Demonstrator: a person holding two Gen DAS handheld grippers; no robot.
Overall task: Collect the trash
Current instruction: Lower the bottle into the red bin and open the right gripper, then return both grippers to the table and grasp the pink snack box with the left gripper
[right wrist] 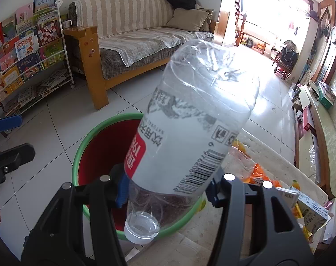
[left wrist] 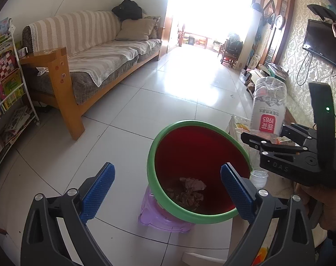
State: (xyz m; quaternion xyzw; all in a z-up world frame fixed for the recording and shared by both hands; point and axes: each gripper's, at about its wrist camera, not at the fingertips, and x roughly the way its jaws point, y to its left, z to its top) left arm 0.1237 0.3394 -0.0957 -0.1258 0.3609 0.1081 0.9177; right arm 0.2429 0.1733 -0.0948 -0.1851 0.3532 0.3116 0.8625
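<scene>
A: Item: plastic water bottle (right wrist: pixel 190 119), cap down, clamped in right gripper (right wrist: pixel 165 190) beside the green-rimmed red bin (left wrist: pixel 150 155). Left gripper (left wrist: pixel 168 190): jaws wide, empty.

B: Risk: released early, it likely strikes the rim and falls outside.

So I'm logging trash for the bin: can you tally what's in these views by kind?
Plastic bottle, held in the right gripper: 1
Crumpled paper wad in the bin: 1
Drink carton: 1
Total: 3
</scene>
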